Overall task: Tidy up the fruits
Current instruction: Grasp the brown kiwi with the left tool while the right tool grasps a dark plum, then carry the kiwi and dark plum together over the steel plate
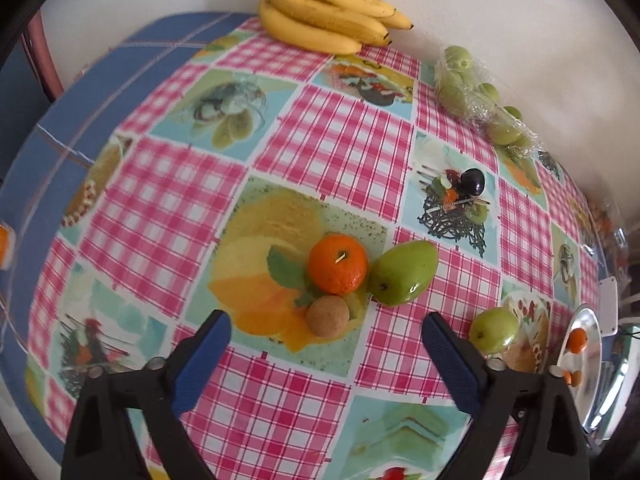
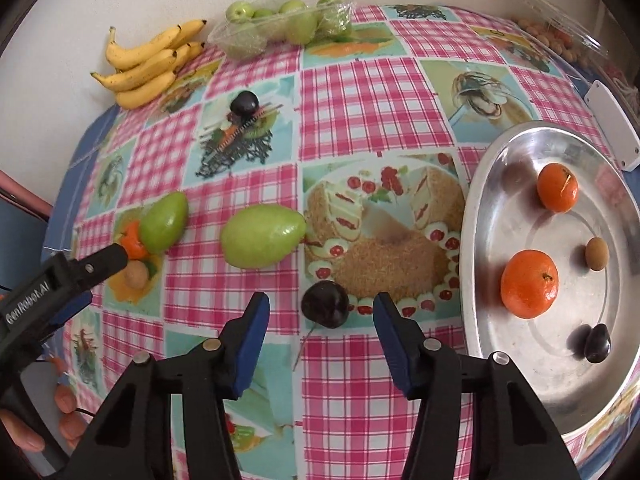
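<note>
Fruit is spread over a checked tablecloth (image 2: 340,92), and the sorting is judged partly done.

At the far left corner, against the wall, bananas (image 2: 148,64) are laid in a bunch. Just right of them, along the far edge, a clear punnet (image 2: 280,26) of small green fruit is set. A dark plum (image 2: 245,103) is left alone in front of these.

Towards the left edge a cluster is gathered: an orange (image 1: 338,264), a small brown fruit (image 1: 328,315) touching it in front, and a green mango (image 1: 402,273) at its right. The left gripper (image 1: 326,344) is held wide open just before the brown fruit, grasping nothing.

Near the middle a second mango (image 2: 262,236) is lying. In front of it, towards the near edge, another plum (image 2: 325,303) is framed between the parted fingers of the right gripper (image 2: 322,312), which is not closed on it.

At the right edge a metal tray (image 2: 480,216) is placed. Two oranges (image 2: 530,284), one brown fruit and one plum are already collected in it.

Seven loose pieces are judged still to be moved, the near plum probably first.
</note>
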